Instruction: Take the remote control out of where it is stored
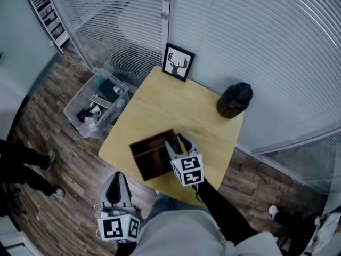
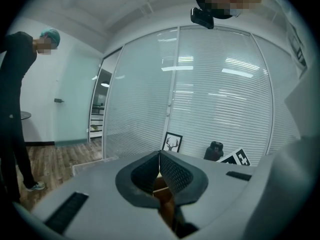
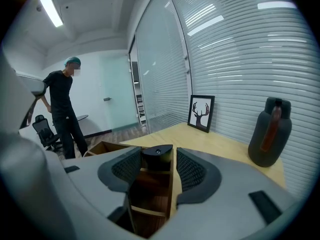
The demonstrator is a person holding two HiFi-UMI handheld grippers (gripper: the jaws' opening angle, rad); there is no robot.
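Pale wood table [image 1: 176, 103] carries the brown divided box [image 1: 145, 154] at its near edge. My right gripper [image 1: 178, 141] is down in the box's right side, jaws spread either side of the black remote [image 3: 157, 152]. The left gripper [image 2: 159, 156] hangs off the table, jaws pressed together on nothing. The remote stands on end, long axis vertical, top pointing up. I judge this is the grasp: squeeze, then lift straight up.
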